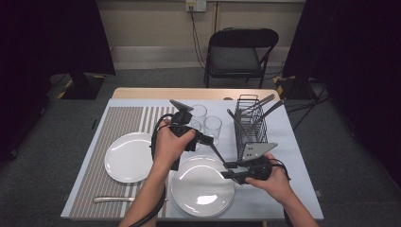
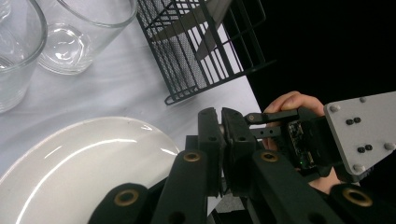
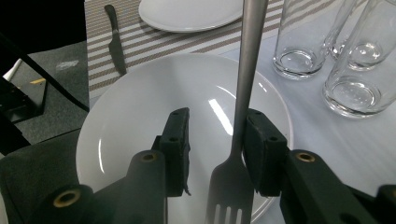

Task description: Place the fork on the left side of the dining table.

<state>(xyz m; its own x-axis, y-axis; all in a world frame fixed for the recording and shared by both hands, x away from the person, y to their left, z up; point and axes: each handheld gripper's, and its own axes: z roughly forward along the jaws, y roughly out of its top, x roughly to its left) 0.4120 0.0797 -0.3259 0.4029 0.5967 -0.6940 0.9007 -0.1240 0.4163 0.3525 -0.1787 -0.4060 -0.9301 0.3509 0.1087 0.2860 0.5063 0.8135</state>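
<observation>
The left hand [image 1: 169,144] comes in from six o'clock, forearm angled toward one o'clock, and its left gripper [image 1: 212,147] points toward four o'clock with jaws clamped together. The right hand [image 1: 272,182] enters from five o'clock; the right gripper [image 1: 228,170] points toward nine o'clock, jaws parted. The two grippers' tips sit just beside each other.

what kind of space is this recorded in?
Probably a lab or studio set up as a dining scene, not a home: black curtains flank a lone folding chair, and the table carries a staged place setting of plates, glasses and a cutlery rack.
</observation>
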